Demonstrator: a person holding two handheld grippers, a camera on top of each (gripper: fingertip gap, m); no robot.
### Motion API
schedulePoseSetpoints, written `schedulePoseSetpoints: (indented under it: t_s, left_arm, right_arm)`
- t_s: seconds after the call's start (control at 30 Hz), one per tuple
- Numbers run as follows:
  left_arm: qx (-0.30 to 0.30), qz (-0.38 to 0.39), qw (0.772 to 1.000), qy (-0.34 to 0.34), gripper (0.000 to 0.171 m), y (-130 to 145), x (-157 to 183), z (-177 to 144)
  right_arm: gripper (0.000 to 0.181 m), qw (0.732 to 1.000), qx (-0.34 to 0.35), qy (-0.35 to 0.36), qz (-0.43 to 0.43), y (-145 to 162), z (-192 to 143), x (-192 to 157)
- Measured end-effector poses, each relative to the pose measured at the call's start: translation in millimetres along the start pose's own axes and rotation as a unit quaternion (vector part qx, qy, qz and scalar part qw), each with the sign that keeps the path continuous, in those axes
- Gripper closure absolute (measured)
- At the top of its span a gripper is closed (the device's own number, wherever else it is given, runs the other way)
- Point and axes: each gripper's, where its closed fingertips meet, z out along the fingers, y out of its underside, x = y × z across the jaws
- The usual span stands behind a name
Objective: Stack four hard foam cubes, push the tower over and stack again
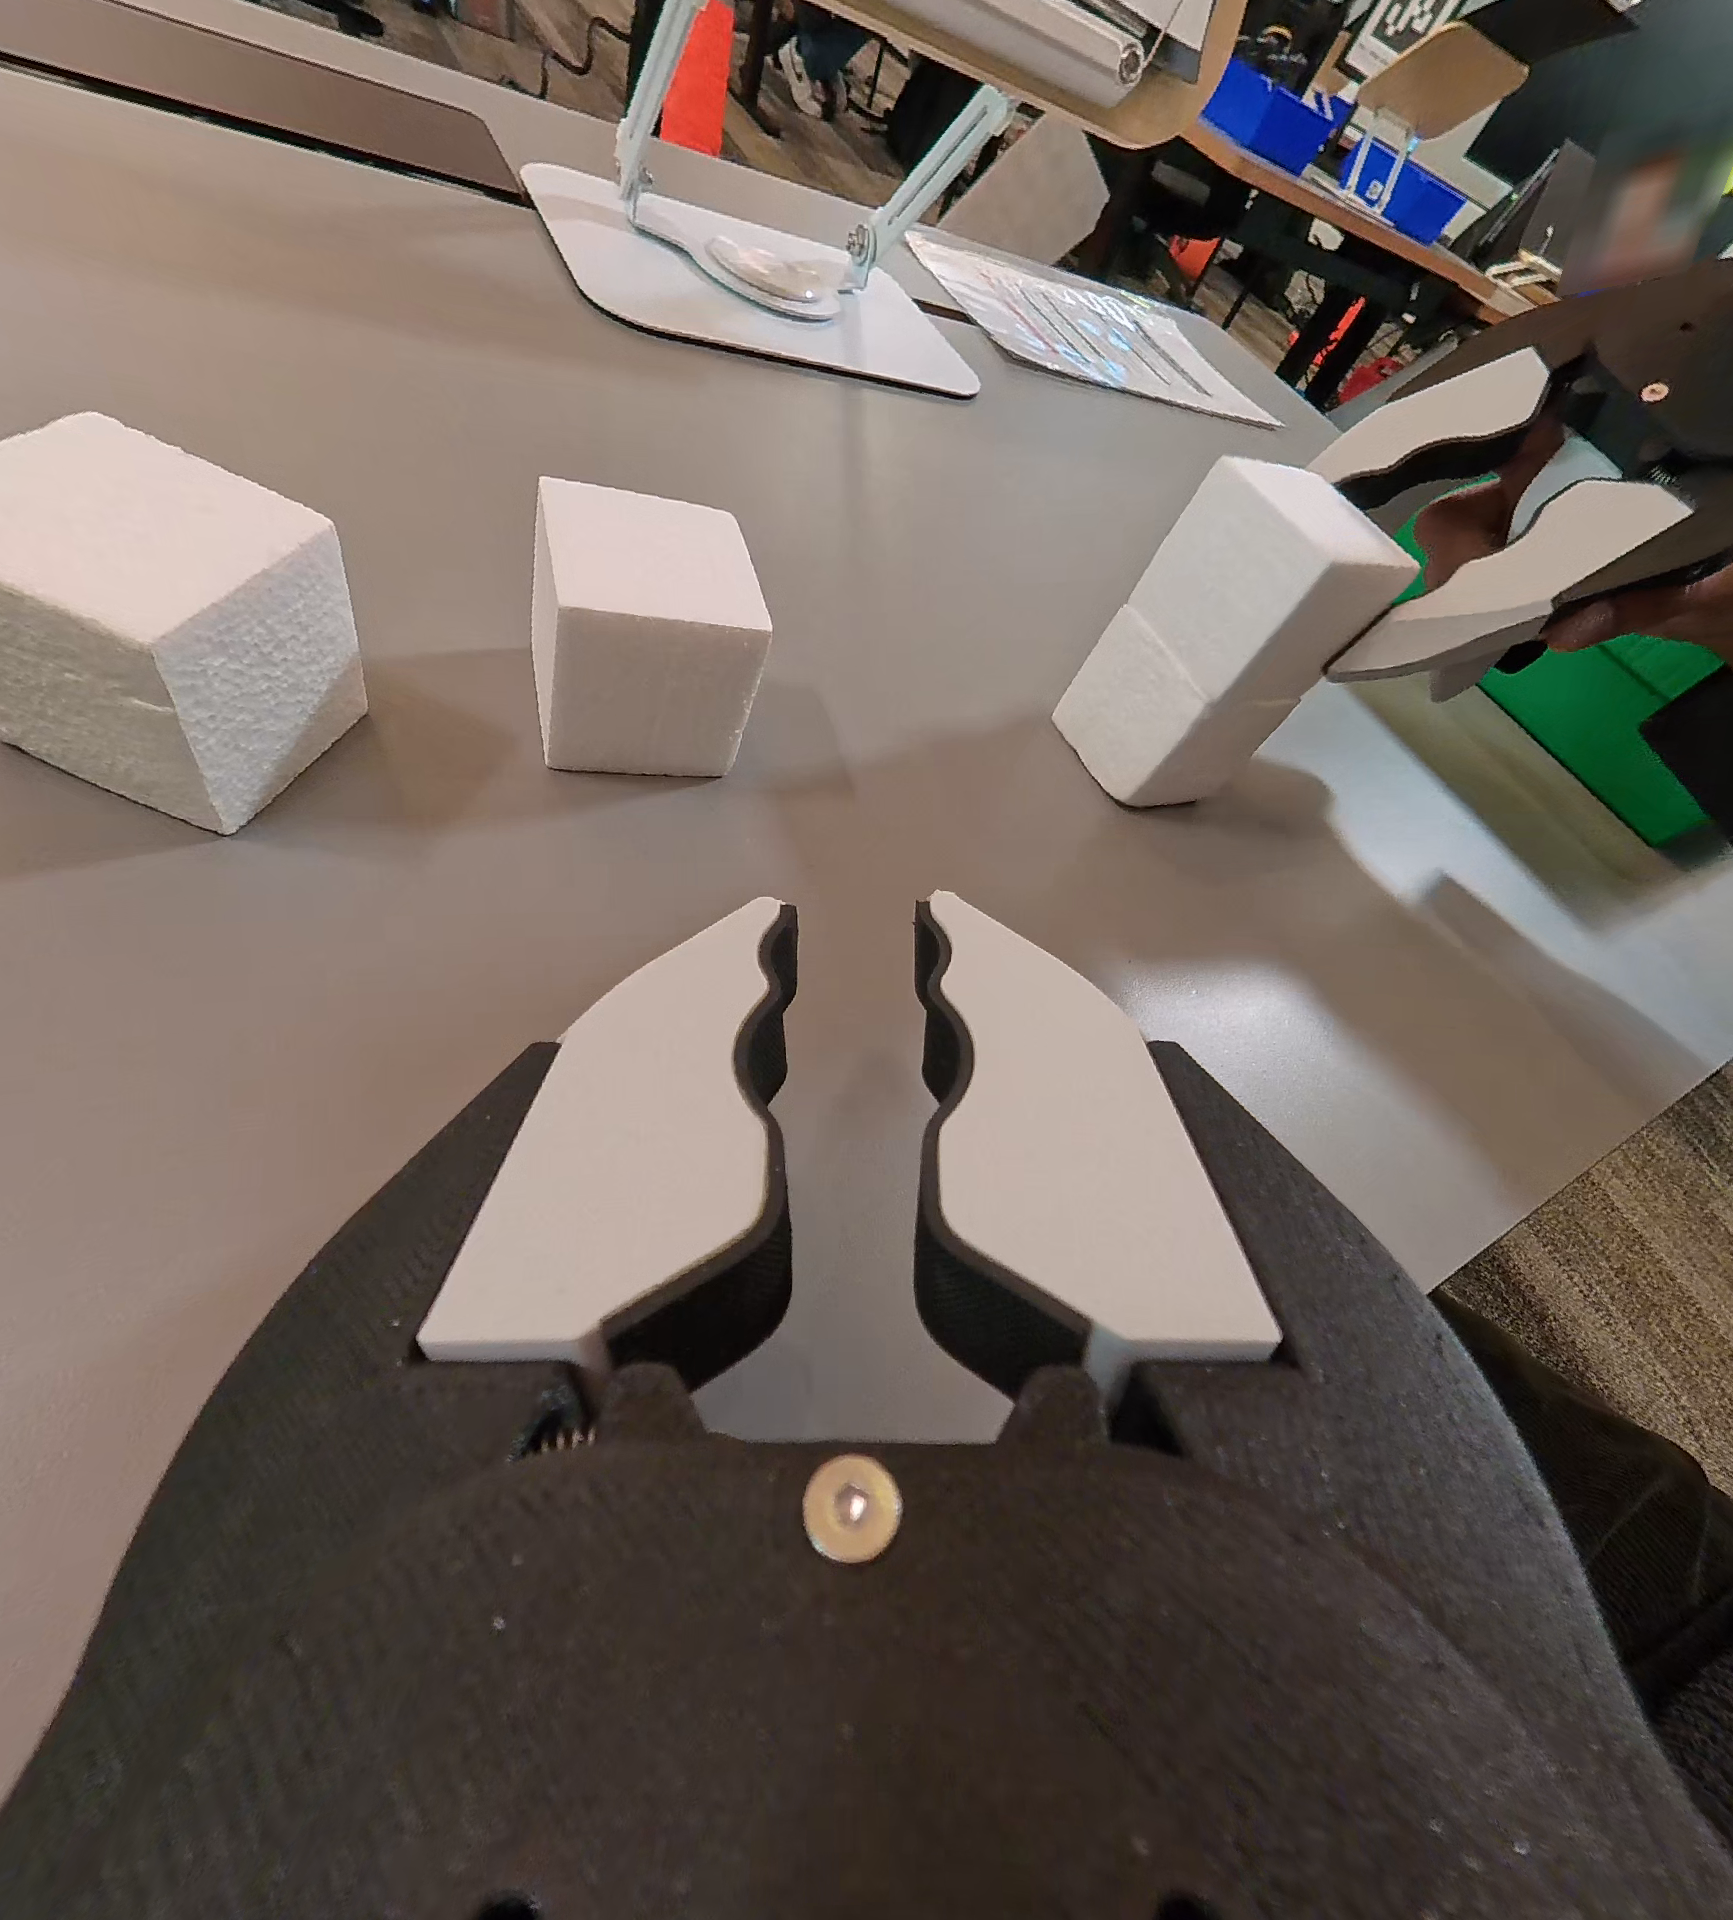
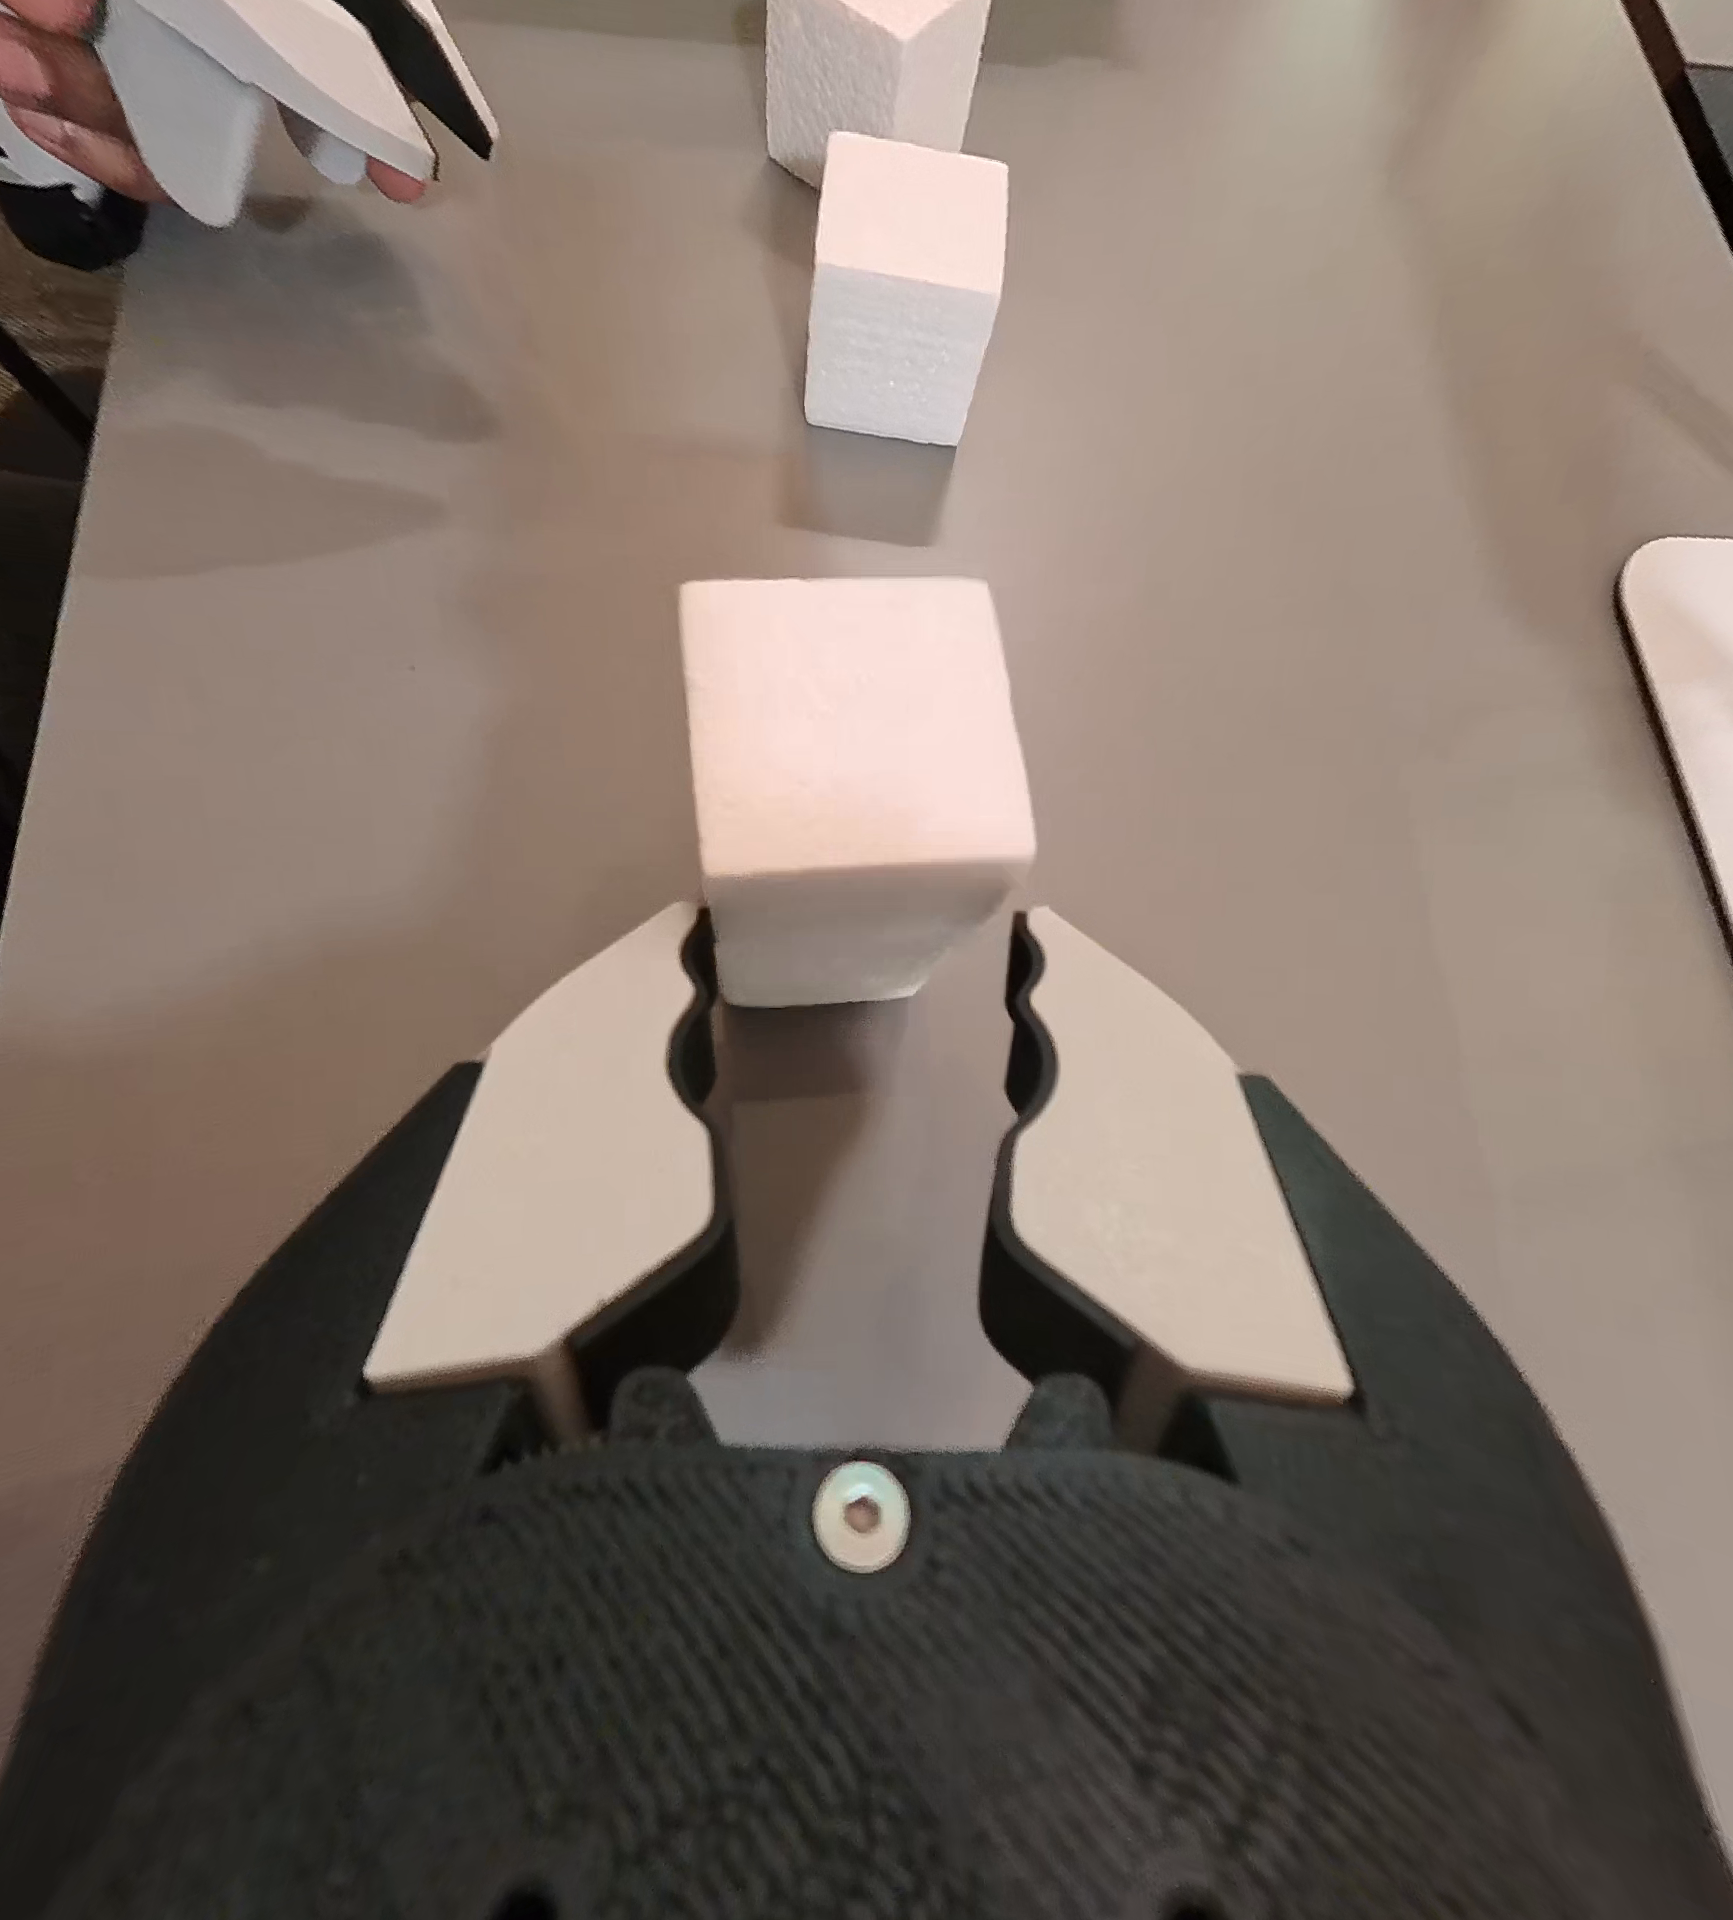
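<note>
Three white foam blocks stood in a row on the grey worktop (image 1: 945,623), each apart from the others: a large rough one (image 1: 129,613), a smaller cube (image 1: 649,634) in the middle, and a tall block (image 2: 846,779) at the end near the worktop's edge. In the left wrist view the tall block showed a seam across its side, so it was perhaps two pieces stacked; I could not tell for sure.

The right gripper (image 2: 857,920) was opened wide, and its fingers reached around the near part of the tall block. The left finger (image 2: 633,987) looked very close to the block or touching it, while a clear gap remained on the other side. The block rested on the worktop, not lifted.

The left gripper (image 1: 854,914) hovered low over bare worktop with only a narrow gap between its fingers and nothing between them. The middle cube was the nearest block to it, well ahead.

A white flat base (image 1: 758,281) with a stand lay farther back.
</note>
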Motion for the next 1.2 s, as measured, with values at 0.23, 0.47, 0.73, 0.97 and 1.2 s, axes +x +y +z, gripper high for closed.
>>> schedulePoseSetpoints:
  t_s: [0.23, 0.47, 0.73, 0.97, 1.2]
  left_arm:
    - [-0.001, 0.000, 1.000, 0.000, 0.150, 0, 0, 0]
    - [-0.001, 0.000, 1.000, 0.000, 0.150, 1, 0, 0]
    - [-0.002, 0.001, 1.000, -0.001, 0.150, 1, 0, 0]
    - [-0.003, 0.002, 1.000, -0.003, 0.149, 1, -1, 0]
    - [-0.002, 0.008, 1.000, -0.004, 0.150, 1, 1, 0]
  right_arm:
    - [0.122, 1.000, 0.002, 0.005, -0.001, -2, -1, -1]
    - [0.121, 1.000, -0.012, 0.002, 0.001, 2, 1, -4]
    - [0.116, 1.000, -0.024, 0.007, 0.008, 7, 0, -5]
    - [0.104, 0.991, 0.051, -0.006, 0.120, 0, -31, -9]
    - [0.166, 0.937, 0.117, 0.127, 0.302, 17, -46, 17]
